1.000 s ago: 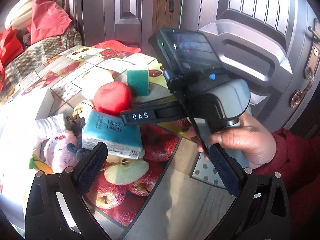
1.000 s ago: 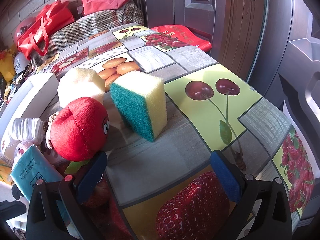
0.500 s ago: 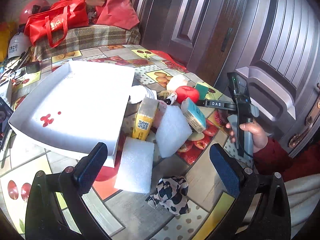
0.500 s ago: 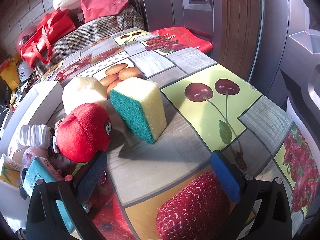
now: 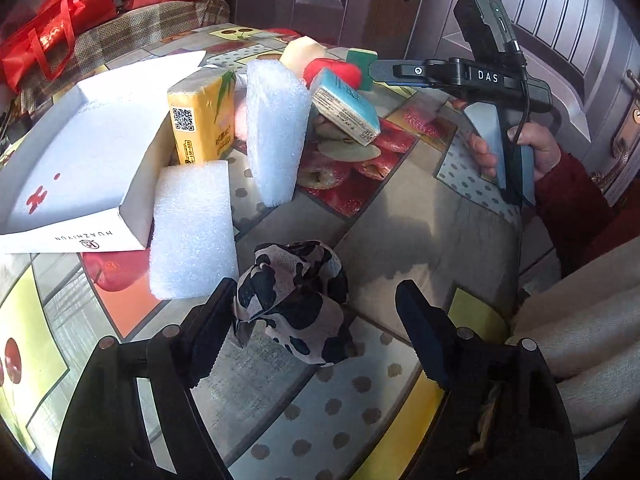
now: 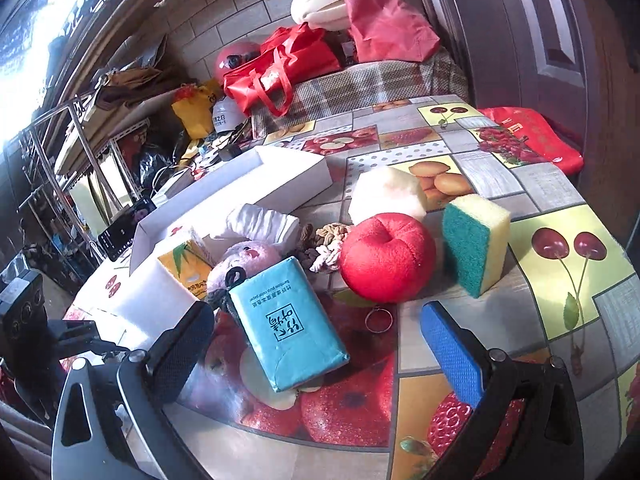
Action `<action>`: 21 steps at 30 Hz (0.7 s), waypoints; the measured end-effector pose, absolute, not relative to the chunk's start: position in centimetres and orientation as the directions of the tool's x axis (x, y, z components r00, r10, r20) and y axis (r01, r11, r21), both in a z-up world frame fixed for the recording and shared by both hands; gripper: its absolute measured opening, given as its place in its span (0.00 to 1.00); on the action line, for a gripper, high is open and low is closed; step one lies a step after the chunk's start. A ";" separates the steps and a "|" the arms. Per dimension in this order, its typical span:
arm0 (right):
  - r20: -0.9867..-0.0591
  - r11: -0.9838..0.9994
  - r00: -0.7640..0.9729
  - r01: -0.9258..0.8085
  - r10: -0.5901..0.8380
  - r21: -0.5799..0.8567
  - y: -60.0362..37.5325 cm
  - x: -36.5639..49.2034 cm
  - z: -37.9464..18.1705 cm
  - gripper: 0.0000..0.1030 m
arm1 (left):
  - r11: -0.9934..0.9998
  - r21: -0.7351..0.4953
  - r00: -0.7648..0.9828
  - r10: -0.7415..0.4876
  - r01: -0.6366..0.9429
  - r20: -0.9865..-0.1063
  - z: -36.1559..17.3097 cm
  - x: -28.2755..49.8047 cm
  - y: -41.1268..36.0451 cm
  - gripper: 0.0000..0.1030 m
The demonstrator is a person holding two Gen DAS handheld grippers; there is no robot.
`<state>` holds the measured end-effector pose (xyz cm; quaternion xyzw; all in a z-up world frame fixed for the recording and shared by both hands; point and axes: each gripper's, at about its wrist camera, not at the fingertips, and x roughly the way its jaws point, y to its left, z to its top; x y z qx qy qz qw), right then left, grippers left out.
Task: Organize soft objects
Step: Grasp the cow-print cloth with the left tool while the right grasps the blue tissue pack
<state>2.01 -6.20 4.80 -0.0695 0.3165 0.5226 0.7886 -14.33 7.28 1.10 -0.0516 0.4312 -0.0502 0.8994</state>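
The white box (image 5: 68, 160) sits at the table's left. Against its near wall lies a flat foam block (image 5: 192, 232), with a yellow tissue pack (image 5: 202, 120) and an upright foam block (image 5: 276, 132) right of the box. Further right of it, the left gripper (image 5: 316, 312) has just been closing around the cow-print cloth (image 5: 292, 300); its left pad seems to touch, the right stands clear. The right gripper (image 6: 316, 336) hangs apart over the blue tissue pack (image 6: 286, 320), gripping nothing.
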 end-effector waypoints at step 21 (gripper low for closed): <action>-0.559 0.423 0.293 -0.899 0.776 0.115 -5.3 0.6 5.0 0.48 | 0.993 -0.106 0.782 -0.109 0.055 -0.614 3.9 -15.7 7.8 0.40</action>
